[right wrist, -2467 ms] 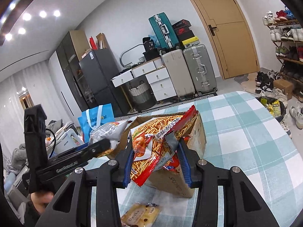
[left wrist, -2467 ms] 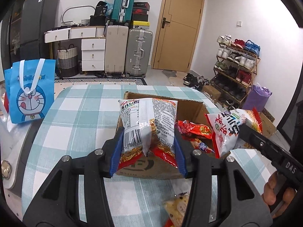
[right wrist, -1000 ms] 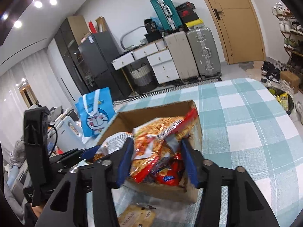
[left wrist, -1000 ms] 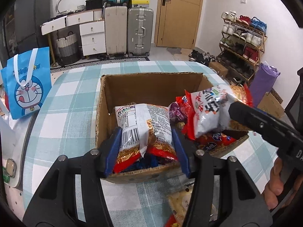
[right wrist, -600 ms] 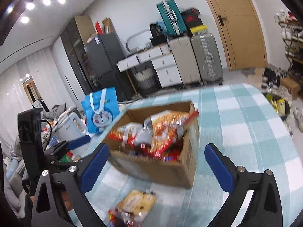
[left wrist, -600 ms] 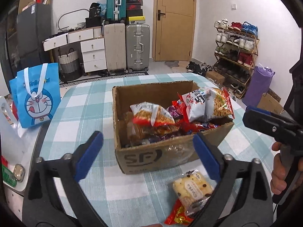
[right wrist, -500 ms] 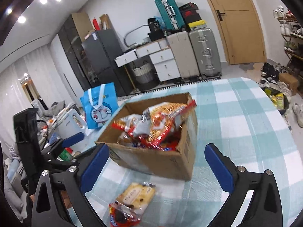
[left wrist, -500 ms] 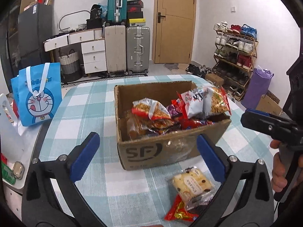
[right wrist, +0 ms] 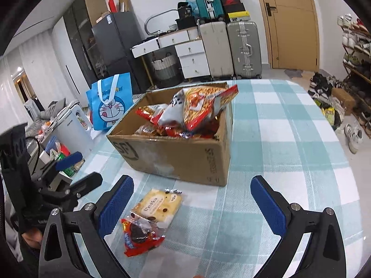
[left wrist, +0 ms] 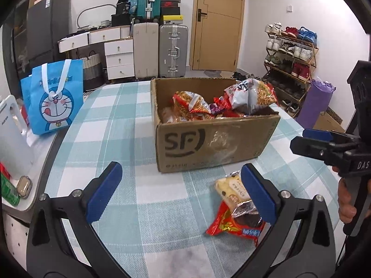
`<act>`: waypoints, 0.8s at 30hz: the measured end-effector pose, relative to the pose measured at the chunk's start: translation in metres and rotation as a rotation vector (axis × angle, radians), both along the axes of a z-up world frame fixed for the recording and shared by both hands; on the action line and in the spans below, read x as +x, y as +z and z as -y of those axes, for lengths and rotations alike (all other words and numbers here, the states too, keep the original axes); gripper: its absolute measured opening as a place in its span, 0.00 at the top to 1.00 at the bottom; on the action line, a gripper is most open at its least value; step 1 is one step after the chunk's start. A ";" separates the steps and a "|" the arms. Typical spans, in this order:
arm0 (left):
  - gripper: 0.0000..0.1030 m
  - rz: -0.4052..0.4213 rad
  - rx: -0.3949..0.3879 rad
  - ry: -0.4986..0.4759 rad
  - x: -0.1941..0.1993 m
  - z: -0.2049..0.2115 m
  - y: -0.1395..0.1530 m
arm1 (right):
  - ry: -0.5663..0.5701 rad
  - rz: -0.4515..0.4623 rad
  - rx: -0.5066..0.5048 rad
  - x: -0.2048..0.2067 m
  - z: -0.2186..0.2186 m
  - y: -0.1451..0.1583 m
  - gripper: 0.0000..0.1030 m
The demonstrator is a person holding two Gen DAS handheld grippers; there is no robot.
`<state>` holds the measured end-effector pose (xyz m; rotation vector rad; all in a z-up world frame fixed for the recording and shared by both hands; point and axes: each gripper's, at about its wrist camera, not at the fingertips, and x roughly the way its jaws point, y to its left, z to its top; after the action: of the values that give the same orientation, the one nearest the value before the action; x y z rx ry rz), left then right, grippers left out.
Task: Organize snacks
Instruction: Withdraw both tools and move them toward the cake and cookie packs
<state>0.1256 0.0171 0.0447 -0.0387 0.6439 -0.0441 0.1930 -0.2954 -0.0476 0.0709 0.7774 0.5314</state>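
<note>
A cardboard box (left wrist: 215,143) marked SF stands on the checked tablecloth and holds several snack bags (left wrist: 250,93); it also shows in the right wrist view (right wrist: 185,155). In front of it lie a yellow cake packet (left wrist: 231,191) (right wrist: 157,205) and a red cookie packet (left wrist: 236,225) (right wrist: 140,236). My left gripper (left wrist: 180,192) is open and empty, near the box front. My right gripper (right wrist: 192,203) is open and empty, above the two loose packets. The right gripper shows at the right edge of the left wrist view (left wrist: 324,146).
A blue Doraemon bag (left wrist: 54,99) stands at the table's left edge beside a white appliance (left wrist: 11,139). A green can (left wrist: 8,191) and a small case (left wrist: 23,186) sit on a side ledge. Suitcases, drawers and a shoe rack stand behind.
Both grippers let their snack bags go into the box, opened wide and drew back toward me. The two bags now lie on top of the box's contents.
</note>
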 end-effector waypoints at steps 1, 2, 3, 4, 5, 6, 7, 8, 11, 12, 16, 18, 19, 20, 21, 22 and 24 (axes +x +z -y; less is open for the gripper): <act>0.01 0.002 0.009 0.010 -0.001 -0.001 -0.002 | 0.007 -0.015 0.005 0.000 -0.002 -0.002 0.01; 0.01 -0.001 0.024 0.021 -0.004 -0.002 -0.005 | 0.011 -0.022 0.003 0.000 -0.004 -0.003 0.01; 0.01 -0.008 0.030 0.024 -0.005 -0.003 -0.008 | 0.016 -0.028 -0.009 0.000 -0.006 -0.005 0.01; 0.01 -0.020 0.030 0.028 -0.007 -0.005 -0.011 | 0.018 -0.031 -0.022 0.000 -0.009 -0.006 0.01; 0.01 -0.027 0.023 0.031 -0.007 -0.007 -0.013 | 0.019 -0.034 -0.042 0.000 -0.012 -0.008 0.01; 0.01 -0.032 0.014 0.034 -0.007 -0.010 -0.014 | 0.015 -0.046 -0.061 0.001 -0.015 -0.012 0.01; 0.01 -0.037 0.007 0.039 -0.007 -0.012 -0.015 | 0.015 -0.055 -0.066 0.002 -0.016 -0.014 0.01; 0.01 -0.040 0.004 0.045 -0.004 -0.014 -0.015 | 0.018 -0.075 -0.075 0.004 -0.019 -0.019 0.01; 0.01 -0.051 0.000 0.053 -0.001 -0.020 -0.017 | 0.028 -0.108 -0.106 0.007 -0.027 -0.033 0.01; 0.01 -0.054 -0.002 0.058 0.000 -0.022 -0.018 | 0.032 -0.116 -0.114 0.008 -0.030 -0.037 0.01; 0.01 -0.077 -0.033 0.069 0.006 -0.030 -0.020 | 0.062 -0.143 -0.136 0.009 -0.043 -0.050 0.01; 0.01 -0.081 -0.026 0.077 0.008 -0.032 -0.022 | 0.084 -0.144 -0.150 0.006 -0.051 -0.054 0.01; 0.01 -0.083 -0.018 0.082 0.009 -0.033 -0.023 | 0.091 -0.145 -0.151 0.005 -0.054 -0.055 0.01; 0.01 -0.087 -0.013 0.086 0.011 -0.034 -0.025 | 0.100 -0.148 -0.145 0.004 -0.057 -0.056 0.01; 0.01 -0.090 -0.014 0.090 0.012 -0.035 -0.026 | 0.105 -0.151 -0.139 0.003 -0.059 -0.058 0.01; 0.01 -0.092 -0.021 0.092 0.013 -0.037 -0.027 | 0.112 -0.157 -0.128 0.003 -0.062 -0.060 0.01; 0.01 -0.101 -0.037 0.094 0.014 -0.040 -0.029 | 0.115 -0.173 -0.115 0.001 -0.068 -0.064 0.01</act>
<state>0.1400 0.0566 0.0161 -0.1075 0.7410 0.0371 0.1945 -0.2277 -0.1114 -0.0348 0.9842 0.5937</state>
